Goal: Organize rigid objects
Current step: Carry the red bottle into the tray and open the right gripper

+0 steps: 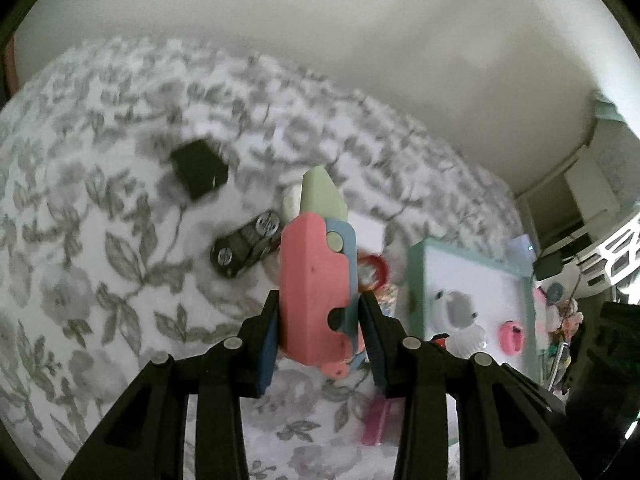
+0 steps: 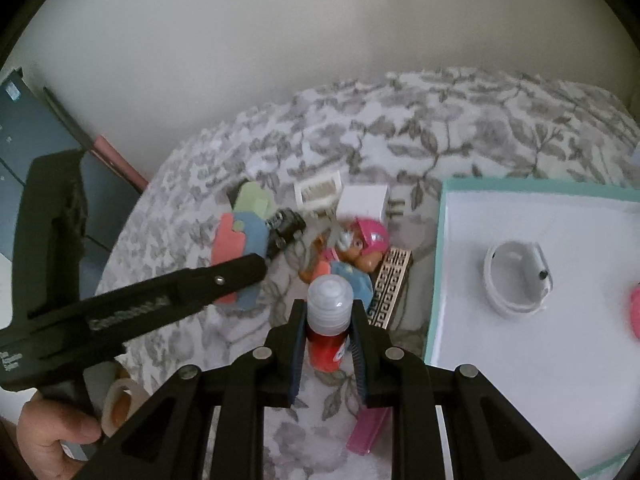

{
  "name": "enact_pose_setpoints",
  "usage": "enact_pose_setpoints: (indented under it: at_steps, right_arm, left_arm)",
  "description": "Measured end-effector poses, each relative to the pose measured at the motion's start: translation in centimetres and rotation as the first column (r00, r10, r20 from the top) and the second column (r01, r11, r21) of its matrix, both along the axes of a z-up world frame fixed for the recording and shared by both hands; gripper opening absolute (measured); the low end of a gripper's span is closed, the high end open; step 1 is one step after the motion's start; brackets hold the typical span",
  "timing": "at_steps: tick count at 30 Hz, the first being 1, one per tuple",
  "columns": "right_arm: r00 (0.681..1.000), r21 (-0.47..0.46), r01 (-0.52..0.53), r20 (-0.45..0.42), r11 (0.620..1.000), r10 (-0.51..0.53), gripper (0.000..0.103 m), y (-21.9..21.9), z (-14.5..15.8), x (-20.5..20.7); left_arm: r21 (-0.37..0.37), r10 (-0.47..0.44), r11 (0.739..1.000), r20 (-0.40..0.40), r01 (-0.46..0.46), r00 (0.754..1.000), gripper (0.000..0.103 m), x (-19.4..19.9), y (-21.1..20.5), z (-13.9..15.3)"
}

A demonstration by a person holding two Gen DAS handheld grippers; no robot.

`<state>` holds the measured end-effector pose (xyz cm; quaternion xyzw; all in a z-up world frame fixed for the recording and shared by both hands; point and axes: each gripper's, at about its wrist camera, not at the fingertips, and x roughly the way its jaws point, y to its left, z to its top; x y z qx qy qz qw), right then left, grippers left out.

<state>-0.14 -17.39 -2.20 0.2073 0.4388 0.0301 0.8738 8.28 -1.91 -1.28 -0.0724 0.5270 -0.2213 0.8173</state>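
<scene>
My left gripper [image 1: 318, 332] is shut on a pink, blue and green toy knife [image 1: 314, 280], held upright above the floral cloth; it also shows in the right wrist view [image 2: 240, 248]. My right gripper [image 2: 330, 332] is shut on a small red bottle with a clear ribbed cap [image 2: 329, 320], lifted beside the white tray with a teal rim [image 2: 438, 280]. A white band [image 2: 516, 280] and a pink item [image 2: 635, 314] lie in the tray. The tray also shows in the left wrist view [image 1: 418, 292].
On the cloth lie a black box [image 1: 199, 168], a black folding tool [image 1: 246, 242], a pink-helmeted toy figure [image 2: 366, 244], white adapters [image 2: 362, 202], a patterned strip [image 2: 390, 284], a pink stick [image 2: 368, 428] and a tape roll [image 2: 120, 404].
</scene>
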Motion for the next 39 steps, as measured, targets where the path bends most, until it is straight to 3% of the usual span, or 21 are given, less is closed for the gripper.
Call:
enact_pose_setpoints:
  at_steps: [7,13,17,23,29,32,39]
  right_arm:
    - [0.994,-0.024,0.111,0.018,0.994,-0.111,0.023,-2.9,1.5,-1.8]
    - [0.964,-0.076,0.265,-0.016,0.961,-0.266,0.023,-7.1,1.5,-4.4]
    - [0.929,-0.118,0.359,-0.047,0.926,-0.366,0.023,-10.0,1.0,-6.1]
    - [0.873,-0.196,0.462,-0.07,0.865,-0.482,0.023,-13.6,0.6,-8.6]
    - [0.819,-0.227,0.536,-0.093,0.813,-0.566,0.023,-16.3,0.2,-10.8]
    - [0.818,-0.264,0.52,-0.12,0.812,-0.563,0.023,-16.4,-0.2,-10.6]
    - [0.859,-0.301,0.4,-0.208,0.866,-0.468,0.023,-14.6,-2.6,-8.7]
  left_arm:
    - [-0.013,-0.07,0.997,0.074,0.071,0.995,0.04,-1.8,-2.5,2.3]
    - [0.002,-0.175,0.985,0.091,0.175,0.98,0.04,-4.3,-6.8,2.2]
    - [-0.01,-0.24,0.97,0.094,0.242,0.966,0.04,-6.6,-9.7,2.2]
    - [0.084,-0.356,0.934,0.109,0.348,0.928,0.04,-9.5,-14.0,1.3]
    - [0.111,-0.402,0.912,0.05,0.395,0.914,0.04,-10.5,-16.2,-0.6]
    - [0.142,-0.408,0.905,0.026,0.401,0.913,0.04,-10.8,-16.6,-1.5]
    - [0.152,-0.404,0.902,-0.032,0.404,0.914,0.035,-10.7,-16.6,-2.9]
